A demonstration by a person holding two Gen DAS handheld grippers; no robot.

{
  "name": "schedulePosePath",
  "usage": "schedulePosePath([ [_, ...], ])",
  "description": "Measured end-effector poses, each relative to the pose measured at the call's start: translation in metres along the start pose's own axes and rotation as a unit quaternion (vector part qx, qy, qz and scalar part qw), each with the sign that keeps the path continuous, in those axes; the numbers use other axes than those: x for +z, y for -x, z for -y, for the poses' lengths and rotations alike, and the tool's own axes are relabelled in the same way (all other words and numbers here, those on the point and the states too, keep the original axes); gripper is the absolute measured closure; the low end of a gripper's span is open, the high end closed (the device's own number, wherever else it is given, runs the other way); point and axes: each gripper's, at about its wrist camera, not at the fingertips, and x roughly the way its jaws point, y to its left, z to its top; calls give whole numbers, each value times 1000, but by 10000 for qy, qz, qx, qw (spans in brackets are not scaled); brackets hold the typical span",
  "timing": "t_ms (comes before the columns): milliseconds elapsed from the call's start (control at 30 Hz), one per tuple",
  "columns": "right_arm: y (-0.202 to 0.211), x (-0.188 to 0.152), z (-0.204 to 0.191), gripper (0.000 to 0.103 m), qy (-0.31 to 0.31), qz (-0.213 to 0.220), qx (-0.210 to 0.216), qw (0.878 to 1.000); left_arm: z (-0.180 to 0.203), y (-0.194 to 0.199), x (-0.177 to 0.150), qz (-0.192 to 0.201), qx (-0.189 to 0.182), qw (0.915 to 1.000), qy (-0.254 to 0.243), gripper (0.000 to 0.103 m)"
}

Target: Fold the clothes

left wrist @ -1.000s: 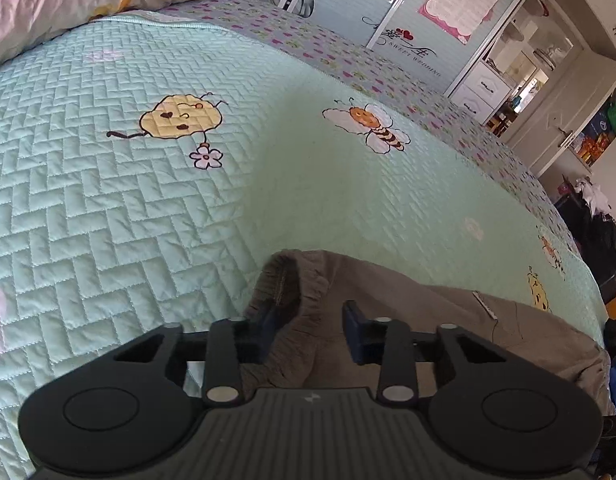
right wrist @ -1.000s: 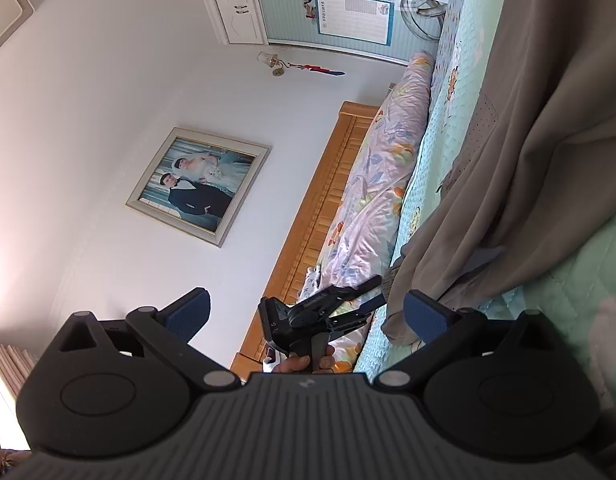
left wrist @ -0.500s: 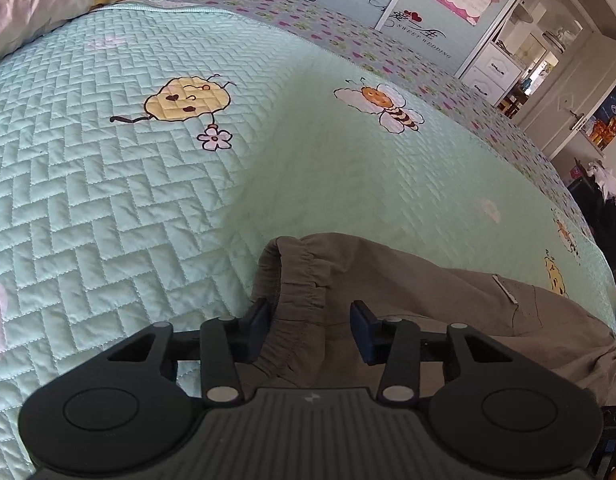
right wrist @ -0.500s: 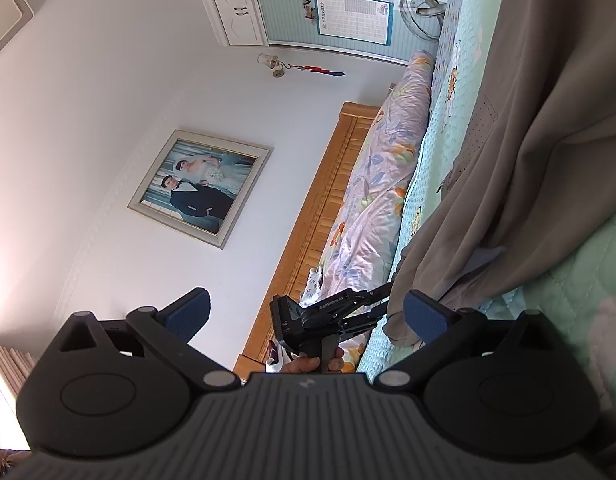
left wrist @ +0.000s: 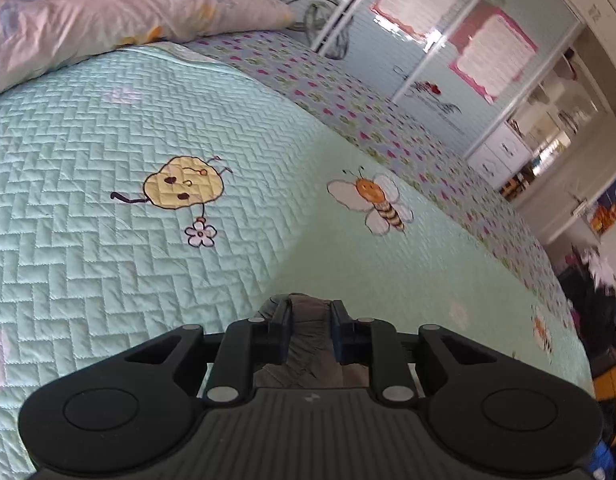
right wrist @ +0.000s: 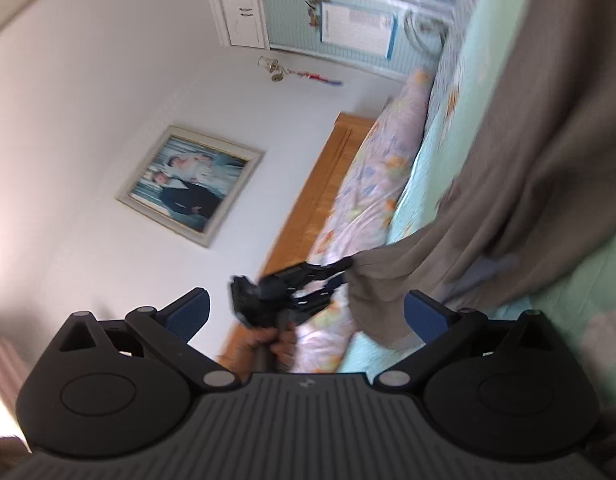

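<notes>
Grey-brown trousers [right wrist: 539, 168] lie on the mint quilted bed [left wrist: 108, 264]. My left gripper [left wrist: 310, 320] is shut on their gathered elastic waistband [left wrist: 310, 334] and holds it lifted off the quilt; most of the garment is hidden under the gripper body. In the right wrist view the left gripper [right wrist: 339, 270] shows pulling a corner of the trousers up and leftward, so the cloth hangs in folds. My right gripper [right wrist: 306, 310] is open wide and empty, beside the hanging cloth, with its right finger [right wrist: 425, 316] near the fabric edge.
A floral pillow [left wrist: 88, 12] and a wooden headboard [right wrist: 308, 200] are at the bed's head. Wardrobe doors with posters [left wrist: 447, 28] stand beyond the far bed edge. A framed photo [right wrist: 190, 190] hangs on the wall. Dark clutter [left wrist: 595, 300] is beside the bed's foot.
My left gripper closed on the waistband and lifted it off the quilt. The trousers' corner rose with it in the right wrist view. The right gripper stayed open.
</notes>
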Motion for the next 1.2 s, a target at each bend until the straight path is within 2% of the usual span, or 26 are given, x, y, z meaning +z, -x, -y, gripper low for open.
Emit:
schedulePosePath([
  [100,3,1,-7,0,214,118,-99,9997,-6,-3,14,329,90,9984,443,81],
  [200,4,3,-6,0,184,166,-94,9996,-11,-17,23,470,344,9969,536,82],
  [267,3,3,-5,0,151,151,-110,9997,-18,-32,22,515,845,9943,400,83],
  [300,2,4,-3,0,125,138,-108,9998,-29,-43,20,265,894,9944,505,80],
  [367,1,5,-1,0,68,112,-101,9999,-42,-50,10,84,1027,9921,713,79],
  [433,1,6,2,0,-23,128,-75,9999,-50,-51,0,65,1081,9910,784,79],
  [533,0,6,3,0,-69,151,-44,9999,-42,-37,-13,214,1095,9925,498,79],
  [600,-2,7,3,0,-86,162,-38,9998,-24,-29,-23,226,793,9965,104,75],
  [667,-2,7,4,0,-122,180,-19,9998,6,-27,-36,99,207,9988,-422,66],
  [767,-1,7,5,0,-187,218,34,9996,68,-38,-61,-297,-341,9884,-1452,54],
  [833,-2,7,4,0,-162,191,13,9997,103,-53,-82,-369,-221,9770,-2091,47],
  [900,-4,6,2,0,-81,109,-61,9999,113,-82,-98,-1027,231,9684,-2263,35],
  [967,-8,5,1,0,-13,24,-171,9999,118,-106,-114,-1626,634,9533,-2467,34],
  [1000,-9,5,1,0,14,-3,-208,9998,123,-103,-117,-1524,646,9477,-2730,33],
  [1033,-10,4,1,0,37,-16,-216,9998,126,-100,-116,-1603,717,9433,-2817,33],
  [1133,-11,4,1,0,32,-22,-211,9998,133,-80,-107,-1387,1013,9439,-2819,35],
  [1200,-10,4,2,0,8,-12,-196,9998,150,-63,-105,-990,949,9394,-3141,35],
])
